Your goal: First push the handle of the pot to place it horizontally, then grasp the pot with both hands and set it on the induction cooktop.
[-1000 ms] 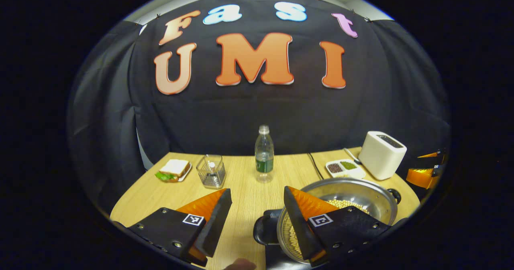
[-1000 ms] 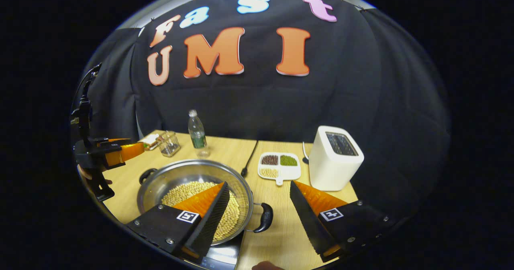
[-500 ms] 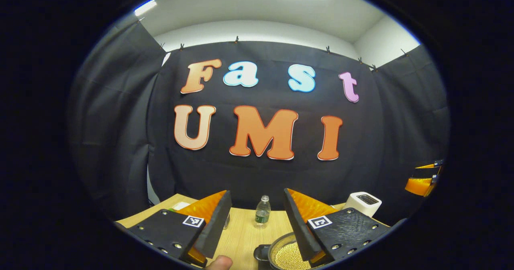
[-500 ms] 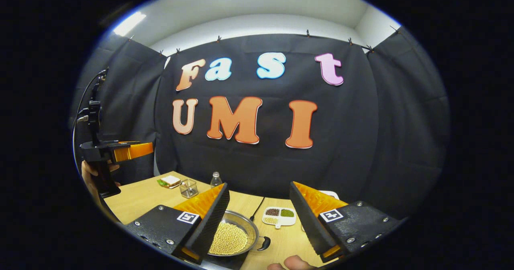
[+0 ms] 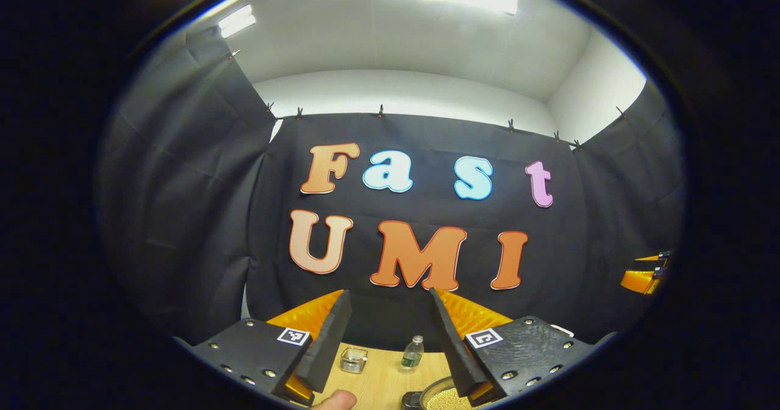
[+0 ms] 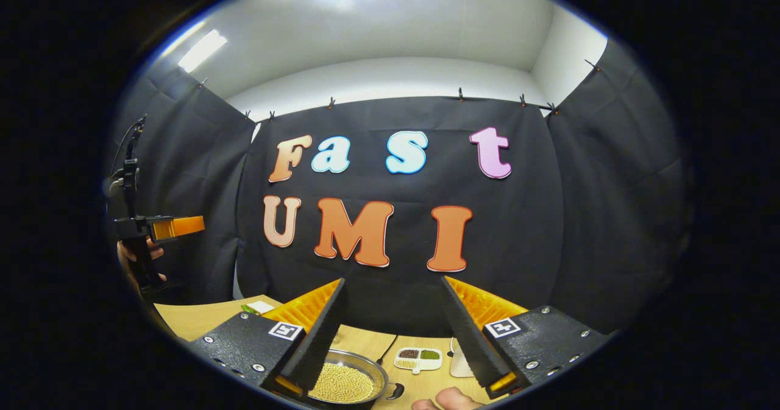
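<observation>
Pot (image 6: 347, 381): holds pale beans | divided dish (image 6: 417, 358): three fillings

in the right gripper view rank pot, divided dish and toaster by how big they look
1. pot: largest, though nearest the camera.
2. divided dish.
3. toaster: mostly hidden behind the gripper finger, so its place is unsure.

There are two grippers: the left gripper (image 5: 387, 337) and the right gripper (image 6: 393, 331). On the table (image 6: 195, 317) I count one pot (image 6: 347, 381) with beans, one water bottle (image 5: 412, 353), one clear container (image 5: 353, 359), one divided dish (image 6: 418, 358) with three compartments, and one sandwich (image 6: 256, 307).
</observation>
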`<state>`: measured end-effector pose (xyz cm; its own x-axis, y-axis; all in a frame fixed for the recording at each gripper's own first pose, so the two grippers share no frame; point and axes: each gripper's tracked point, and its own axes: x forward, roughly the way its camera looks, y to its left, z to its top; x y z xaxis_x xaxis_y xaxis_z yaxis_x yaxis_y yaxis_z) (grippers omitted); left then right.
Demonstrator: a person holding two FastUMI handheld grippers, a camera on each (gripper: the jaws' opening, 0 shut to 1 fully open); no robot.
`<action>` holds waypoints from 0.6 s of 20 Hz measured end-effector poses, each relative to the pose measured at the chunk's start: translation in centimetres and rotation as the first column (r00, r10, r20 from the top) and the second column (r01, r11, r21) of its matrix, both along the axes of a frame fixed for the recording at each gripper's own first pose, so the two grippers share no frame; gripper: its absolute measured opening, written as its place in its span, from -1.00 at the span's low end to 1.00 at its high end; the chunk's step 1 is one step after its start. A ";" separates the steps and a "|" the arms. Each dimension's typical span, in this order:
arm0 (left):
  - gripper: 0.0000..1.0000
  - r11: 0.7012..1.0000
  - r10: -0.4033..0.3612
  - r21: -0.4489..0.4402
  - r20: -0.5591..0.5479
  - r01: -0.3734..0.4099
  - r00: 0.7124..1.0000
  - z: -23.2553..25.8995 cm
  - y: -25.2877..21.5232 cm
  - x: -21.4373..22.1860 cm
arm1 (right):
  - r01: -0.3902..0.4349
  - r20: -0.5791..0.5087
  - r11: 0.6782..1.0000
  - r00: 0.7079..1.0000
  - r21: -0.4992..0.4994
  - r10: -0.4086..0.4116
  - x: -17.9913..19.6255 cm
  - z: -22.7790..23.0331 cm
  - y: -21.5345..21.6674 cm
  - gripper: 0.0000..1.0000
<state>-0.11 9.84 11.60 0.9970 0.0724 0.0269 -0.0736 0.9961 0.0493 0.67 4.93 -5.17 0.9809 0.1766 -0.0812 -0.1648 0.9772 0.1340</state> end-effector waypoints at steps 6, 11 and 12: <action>0.51 1.000 -0.001 0.029 0.061 -0.001 0.998 3.0 0.3 -1.9 | -0.020 0.078 0.999 0.997 -0.028 0.022 -0.5 2.8 0.0 0.87; 0.51 1.000 0.001 0.027 0.086 -0.003 0.996 3.6 0.3 -2.8 | -0.040 0.120 0.998 0.992 -0.051 0.046 -0.7 4.2 0.9 0.87; 0.51 1.000 0.000 0.028 0.090 -0.002 0.996 3.7 0.5 -2.9 | -0.044 0.121 0.998 0.991 -0.055 0.050 -0.8 4.2 0.9 0.89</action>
